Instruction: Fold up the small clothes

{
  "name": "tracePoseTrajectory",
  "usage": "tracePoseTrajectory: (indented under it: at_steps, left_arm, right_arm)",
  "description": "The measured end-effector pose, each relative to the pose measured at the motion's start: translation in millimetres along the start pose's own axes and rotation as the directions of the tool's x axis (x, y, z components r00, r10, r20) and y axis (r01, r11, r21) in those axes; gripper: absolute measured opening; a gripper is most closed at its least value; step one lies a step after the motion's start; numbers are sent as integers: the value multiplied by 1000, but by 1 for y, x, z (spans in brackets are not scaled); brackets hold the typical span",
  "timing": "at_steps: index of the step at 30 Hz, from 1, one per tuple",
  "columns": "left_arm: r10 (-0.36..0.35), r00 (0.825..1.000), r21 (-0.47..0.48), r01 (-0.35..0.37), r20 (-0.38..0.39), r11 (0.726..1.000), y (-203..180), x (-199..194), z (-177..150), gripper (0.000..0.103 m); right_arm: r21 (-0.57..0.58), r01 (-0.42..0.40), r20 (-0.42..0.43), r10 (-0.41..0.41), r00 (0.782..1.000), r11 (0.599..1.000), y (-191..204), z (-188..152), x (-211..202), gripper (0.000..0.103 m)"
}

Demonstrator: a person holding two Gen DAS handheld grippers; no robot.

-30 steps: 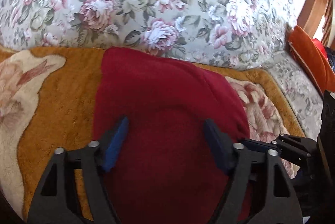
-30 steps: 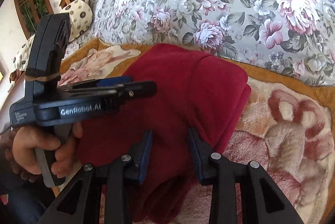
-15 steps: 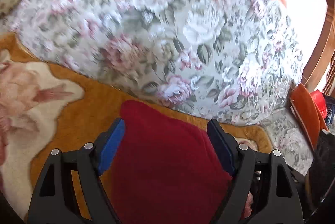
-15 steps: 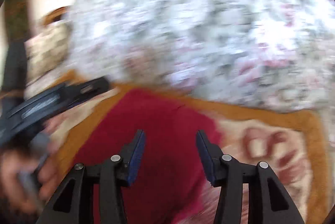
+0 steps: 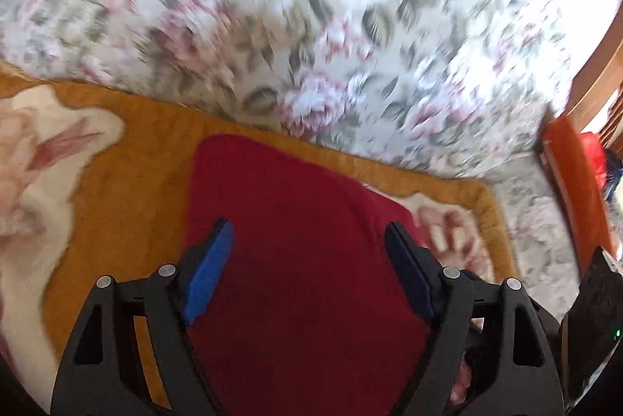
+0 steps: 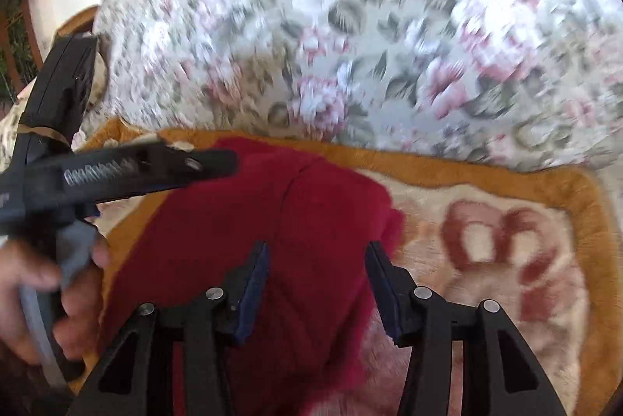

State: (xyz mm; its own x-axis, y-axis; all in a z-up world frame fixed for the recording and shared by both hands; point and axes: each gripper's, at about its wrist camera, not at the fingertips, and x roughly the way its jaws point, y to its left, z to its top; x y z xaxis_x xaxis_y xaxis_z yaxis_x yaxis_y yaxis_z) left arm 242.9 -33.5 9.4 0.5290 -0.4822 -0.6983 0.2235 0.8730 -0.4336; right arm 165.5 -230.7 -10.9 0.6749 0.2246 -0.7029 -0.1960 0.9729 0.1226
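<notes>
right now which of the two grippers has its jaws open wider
The left gripper: its fingers straddle most of the red cloth. The right gripper is open too, but its gap is narrower.

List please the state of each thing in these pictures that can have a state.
red garment: folded, lying flat on the blanket, held by no claw.
left claw: open, empty, over the garment.
right claw: open, empty, over the garment's right part.
blanket: spread out under the garment.

Deep red garment point(image 5: 303, 260) is seen on an orange-bordered cream blanket point(image 5: 128, 159); pink-and-green florals cover the backrest point(image 5: 311, 27).
</notes>
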Motion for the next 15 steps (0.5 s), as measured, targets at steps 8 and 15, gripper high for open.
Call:
tracePoseTrajectory:
  at_steps: [8, 15]
  left_arm:
    - [103, 991, 99, -94, -89, 991, 2, -26, -93, 80]
    - [140, 990, 67, -140, 8, 988, 19, -64, -93, 81]
  right_arm:
    - [-217, -168, -134, 142, 981, 962, 53, -49, -21, 49]
    - [-99, -101, 12, 103, 995, 990, 32, -56, -83, 49]
